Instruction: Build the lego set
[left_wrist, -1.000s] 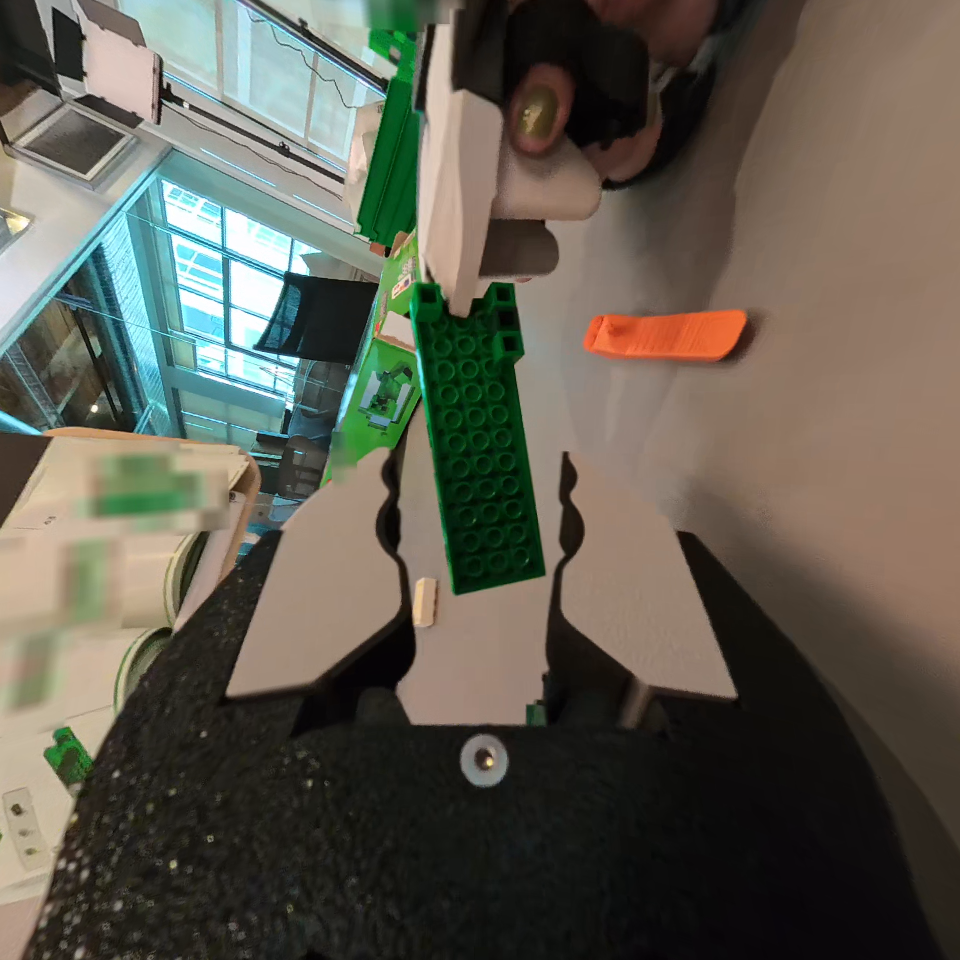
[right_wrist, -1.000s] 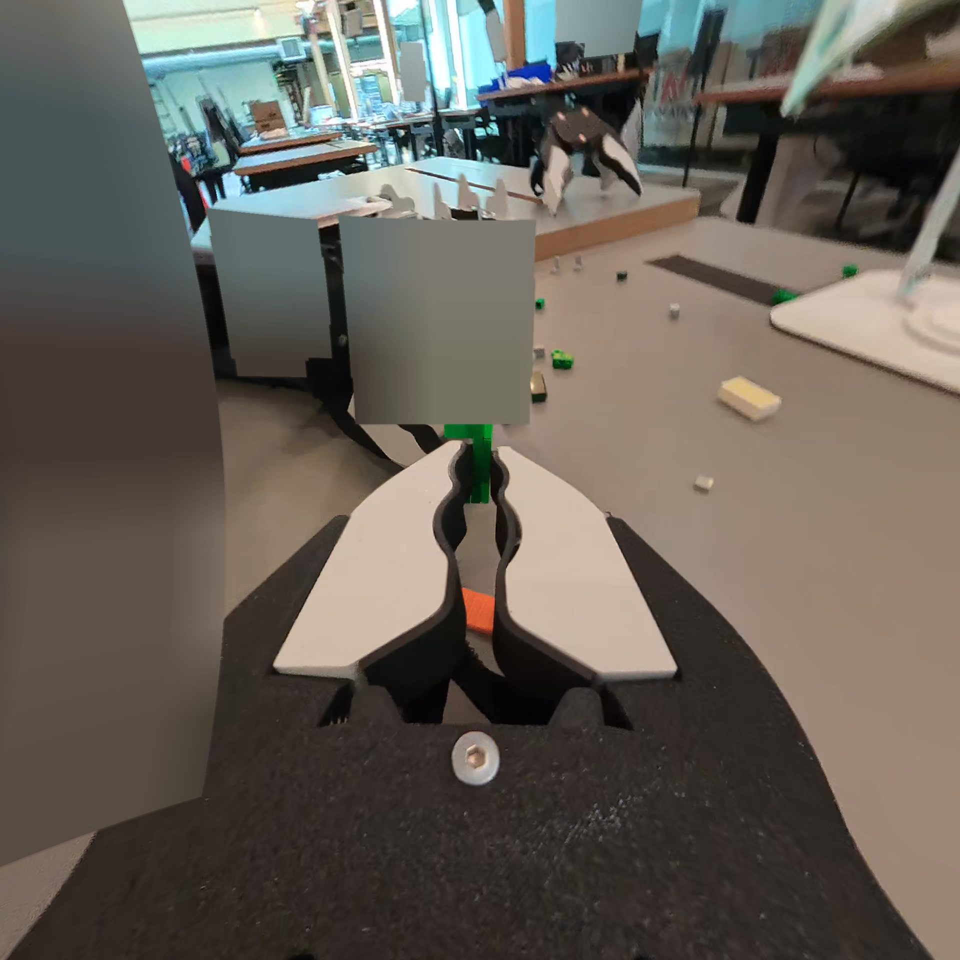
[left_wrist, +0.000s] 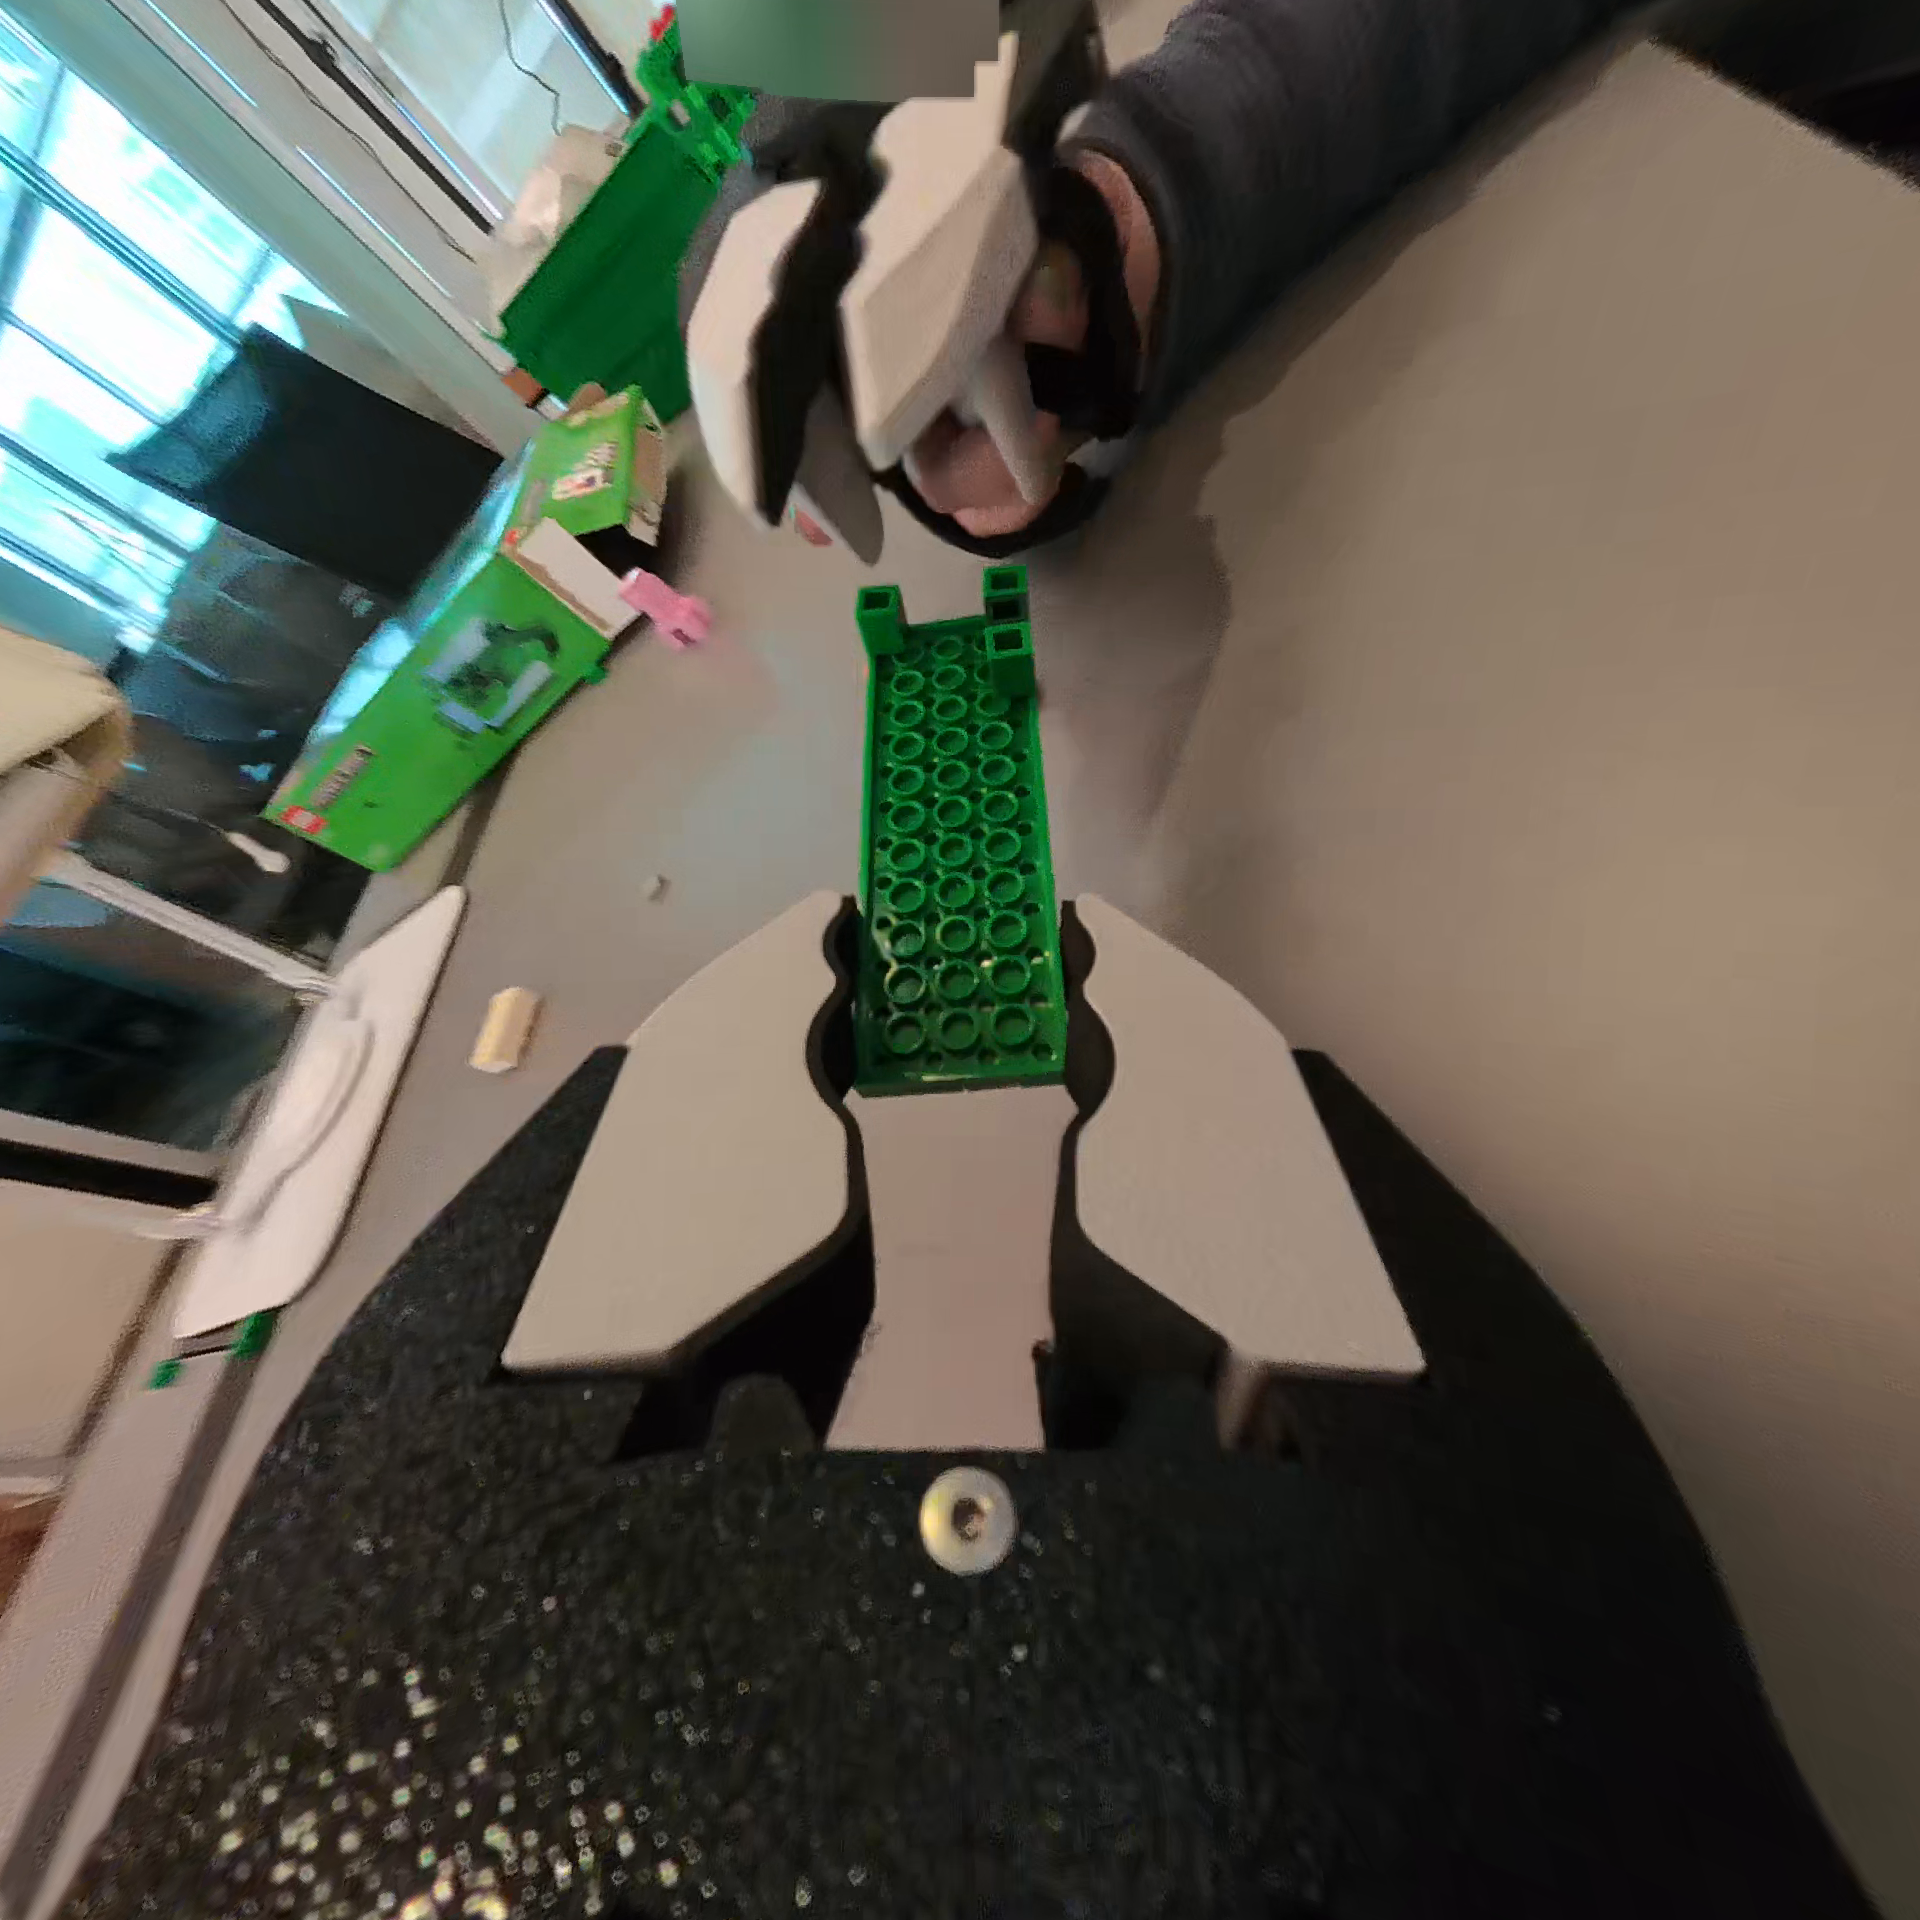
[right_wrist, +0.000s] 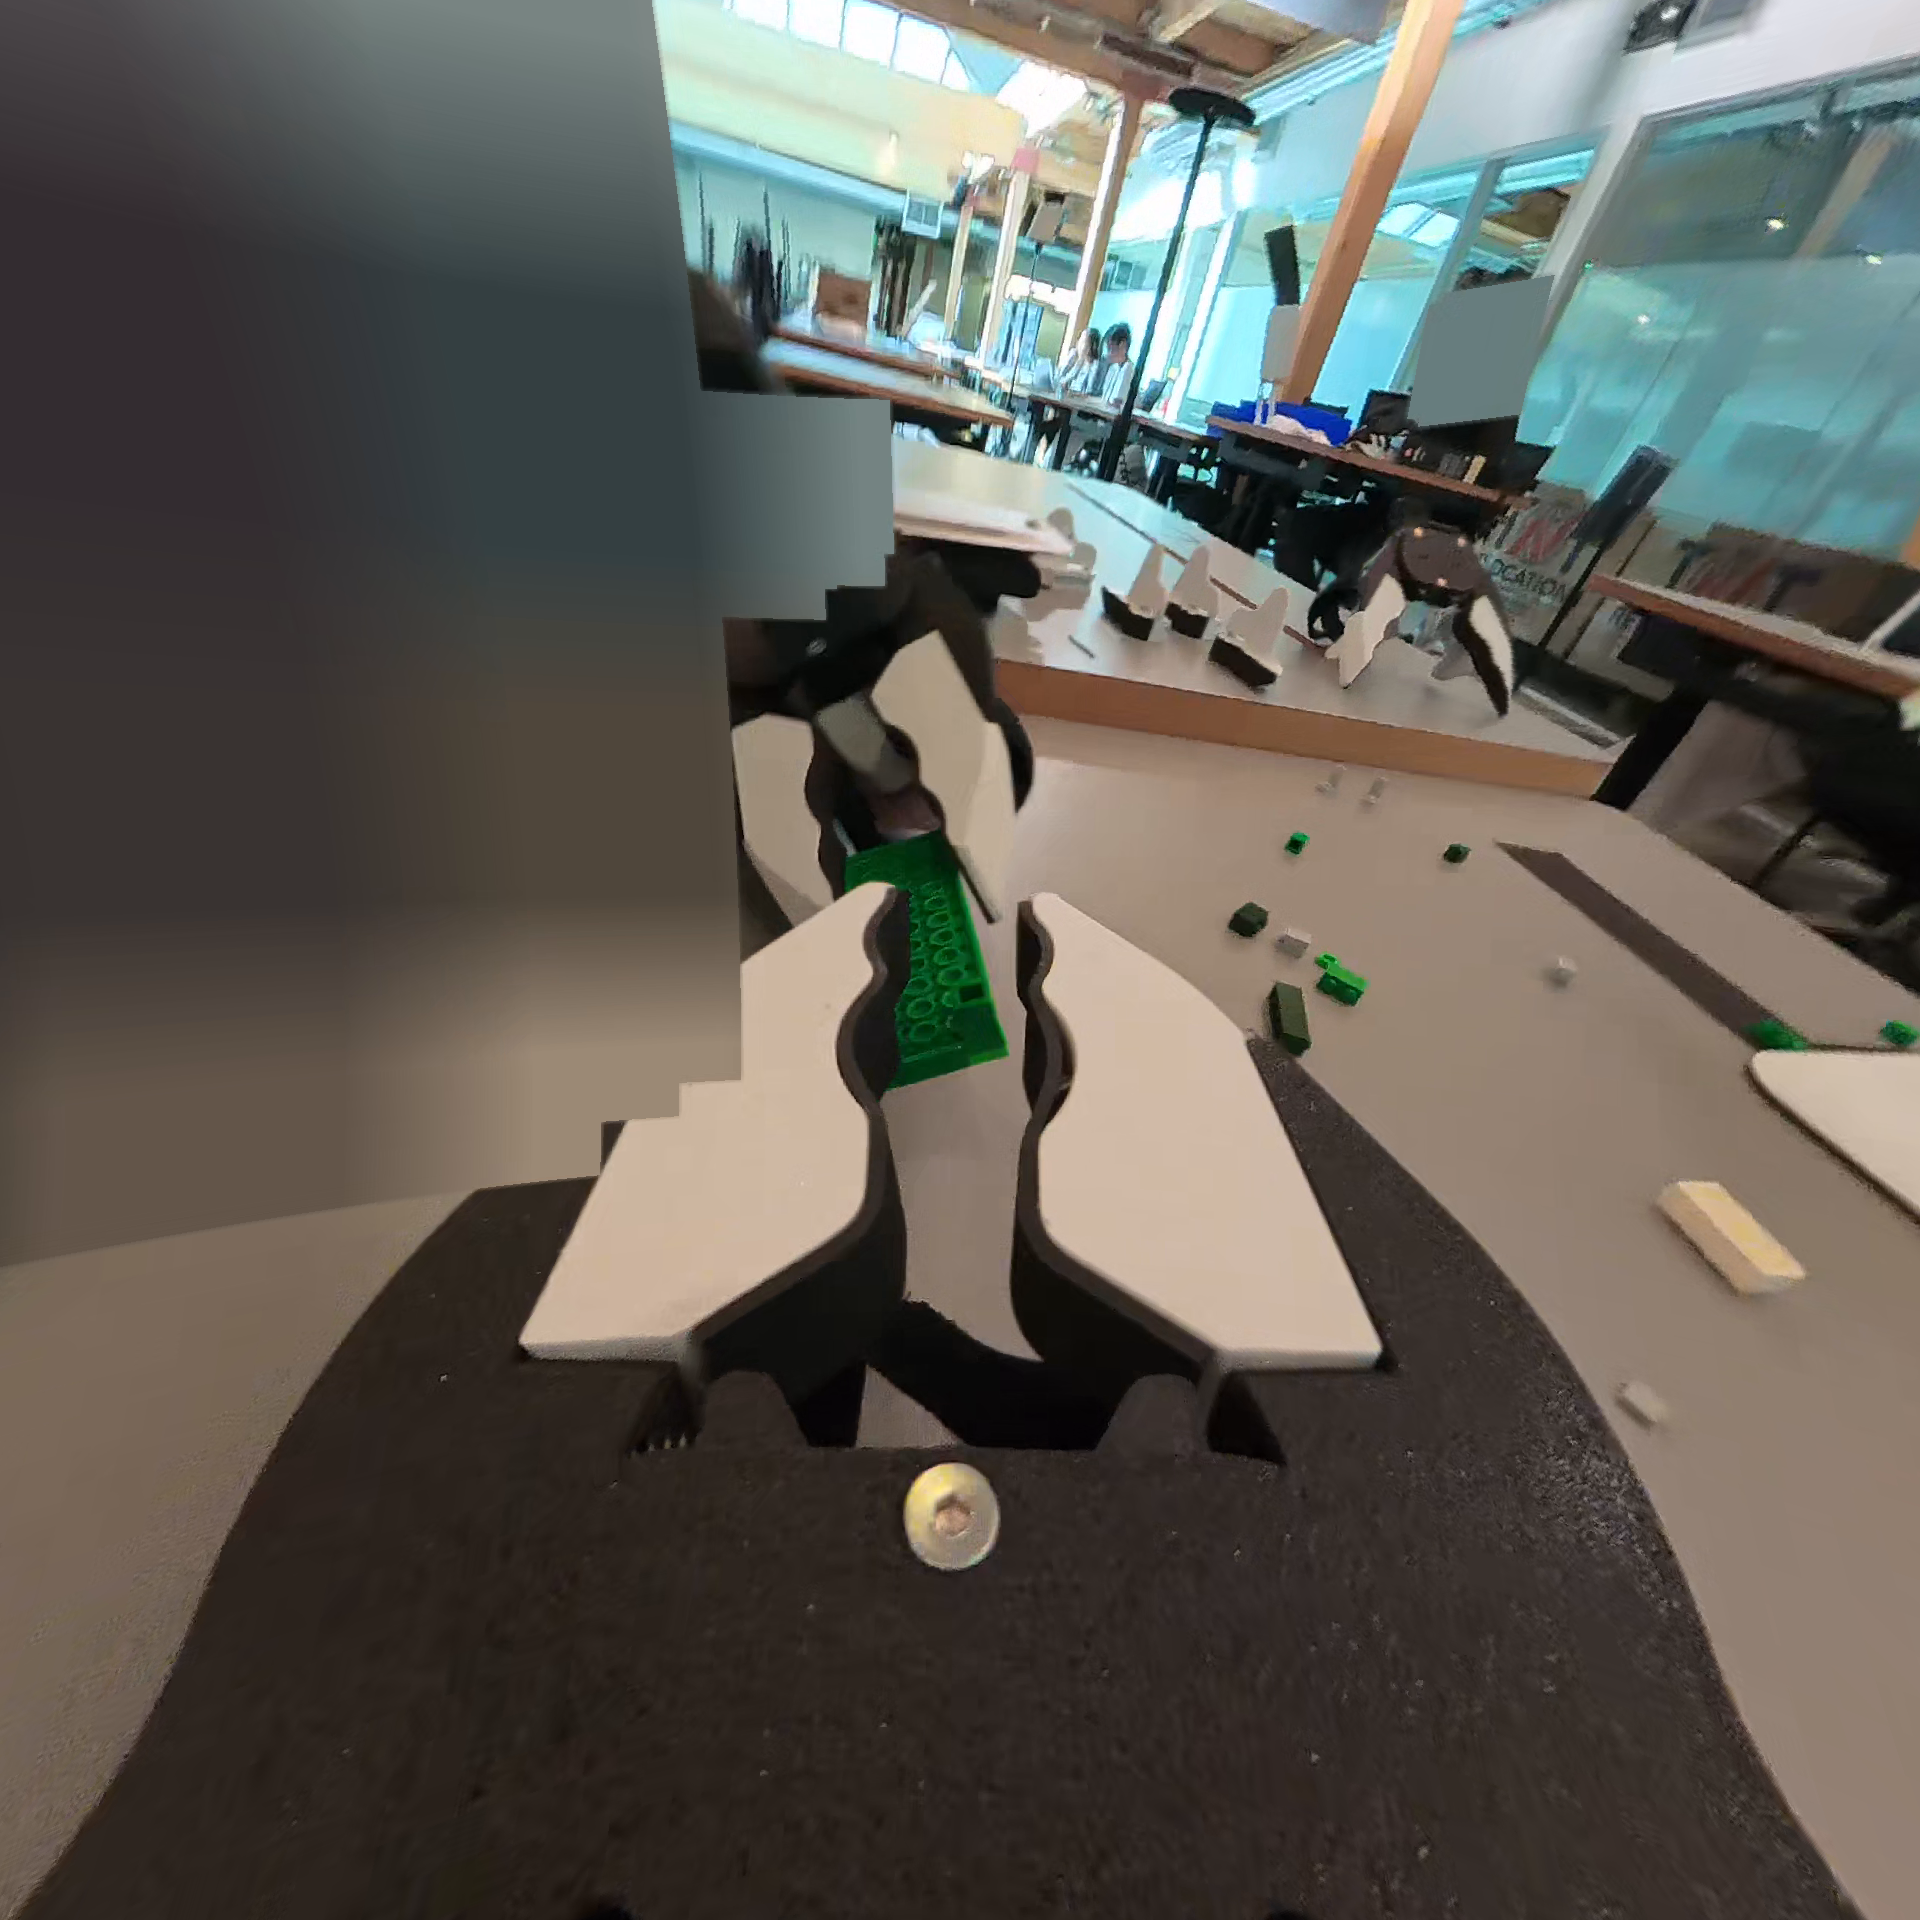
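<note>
Pinching the green plate (left_wrist: 956, 862) at its near end, the left gripper (left_wrist: 956, 961) holds it pointing straight ahead along its fingers. Beyond the far end, the right gripper (right_wrist: 956, 914) hangs empty, fingers parted, not touching the plate.

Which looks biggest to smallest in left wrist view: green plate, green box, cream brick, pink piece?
1. green plate
2. green box, farther off, so true size unsure
3. cream brick and pink piece: look alike, unranked

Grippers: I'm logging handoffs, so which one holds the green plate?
The left gripper: its fingers clamp the green plate's near end. The right gripper is open, off the plate.
</note>
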